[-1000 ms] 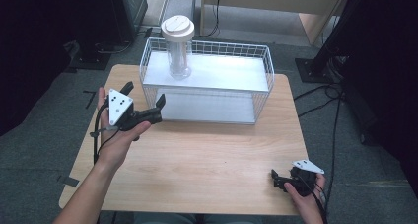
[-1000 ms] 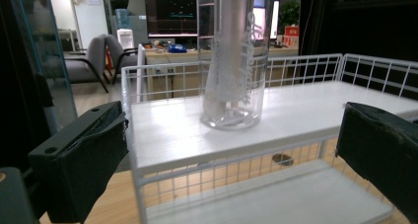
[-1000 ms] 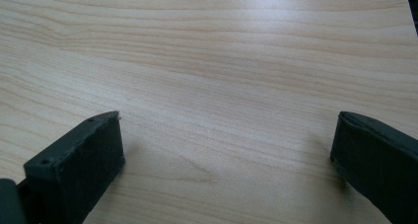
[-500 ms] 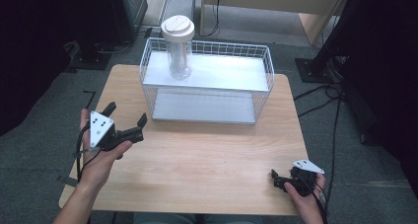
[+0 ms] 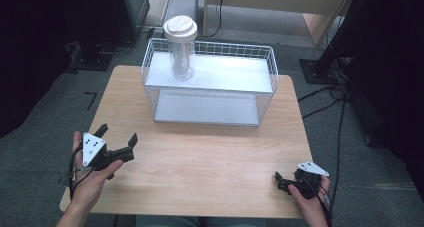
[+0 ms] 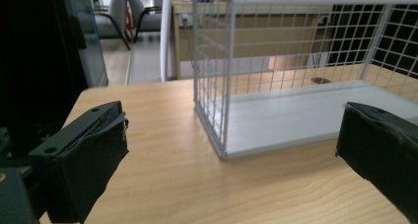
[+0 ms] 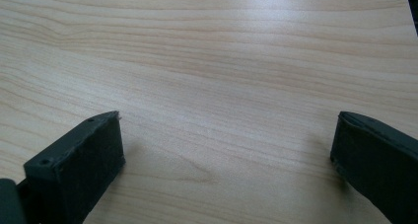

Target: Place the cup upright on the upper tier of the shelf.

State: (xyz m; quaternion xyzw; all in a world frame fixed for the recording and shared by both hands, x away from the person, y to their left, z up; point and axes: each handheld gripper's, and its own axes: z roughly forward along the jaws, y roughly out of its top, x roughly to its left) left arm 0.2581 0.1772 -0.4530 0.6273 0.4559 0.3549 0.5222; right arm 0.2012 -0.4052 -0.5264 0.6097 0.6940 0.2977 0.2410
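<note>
A white wire basket (image 5: 210, 48) stands at the far side of the wooden table (image 5: 200, 152). Inside it, at the back left, a clear jar (image 5: 181, 59) with a beige lid stands upright. My left gripper (image 5: 118, 134) is held in a hand above the table's near left corner, open and empty, well short of the basket. In the left gripper view that gripper (image 6: 231, 135) faces the corner of the basket (image 6: 212, 76), jaws wide apart. My right gripper (image 5: 280, 182) rests low at the near right corner. In the right gripper view it (image 7: 226, 135) is open over bare wood.
Dark equipment and cables (image 5: 330, 94) lie on the floor around the table. A wooden desk (image 5: 280, 2) stands behind the basket. Chairs (image 6: 123, 12) show far off in the left gripper view.
My left gripper has drawn back from beside the basket toward the near left corner of the table, still open. The right gripper has stayed put.
</note>
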